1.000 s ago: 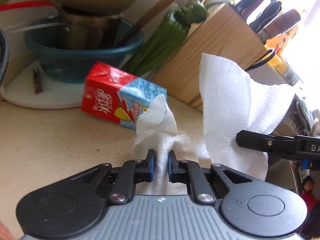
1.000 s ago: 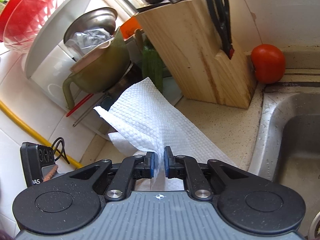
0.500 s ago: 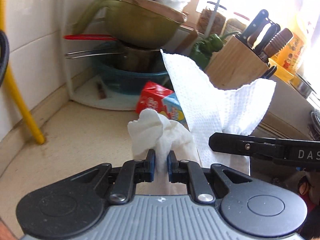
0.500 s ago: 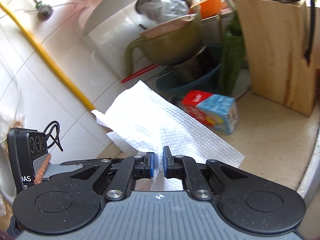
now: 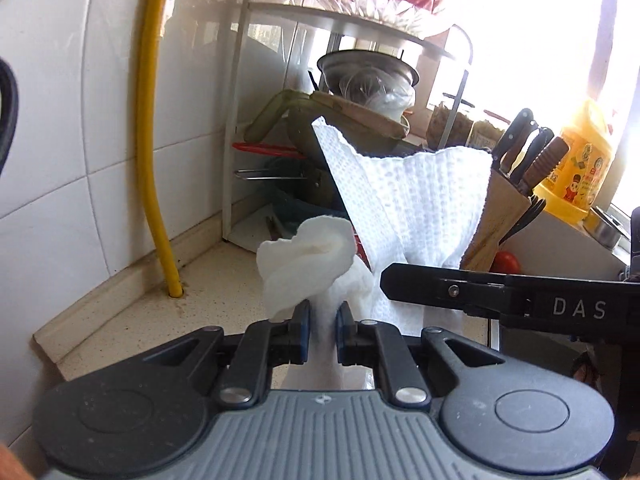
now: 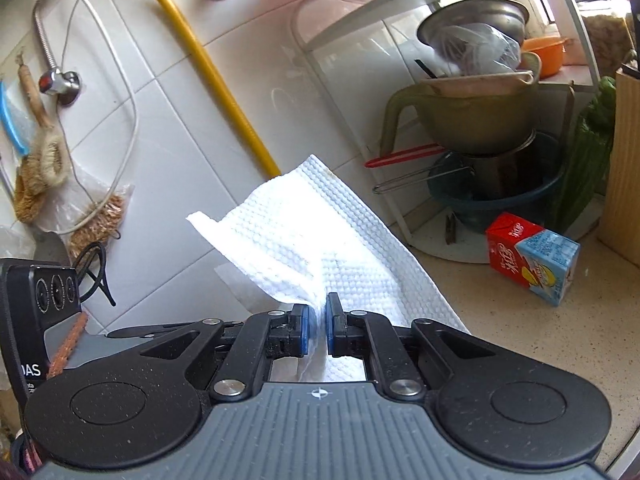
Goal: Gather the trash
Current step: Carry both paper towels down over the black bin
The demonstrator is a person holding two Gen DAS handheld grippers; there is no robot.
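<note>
My left gripper is shut on a crumpled white tissue and holds it above the beige counter. My right gripper is shut on a flat sheet of white paper towel. That sheet and the right gripper's arm also show in the left wrist view, just right of the tissue. A red and blue drink carton lies on the counter in front of the dish rack.
A white dish rack in the corner holds a green jug, pots and a teal basin. A wooden knife block, a yellow bottle and a tomato stand at right. A yellow pipe runs down the tiled wall.
Both grippers have risen and pulled back from the counter, each keeping its paper. The views have swung left toward the tiled wall; the carton is hidden in the left view.
</note>
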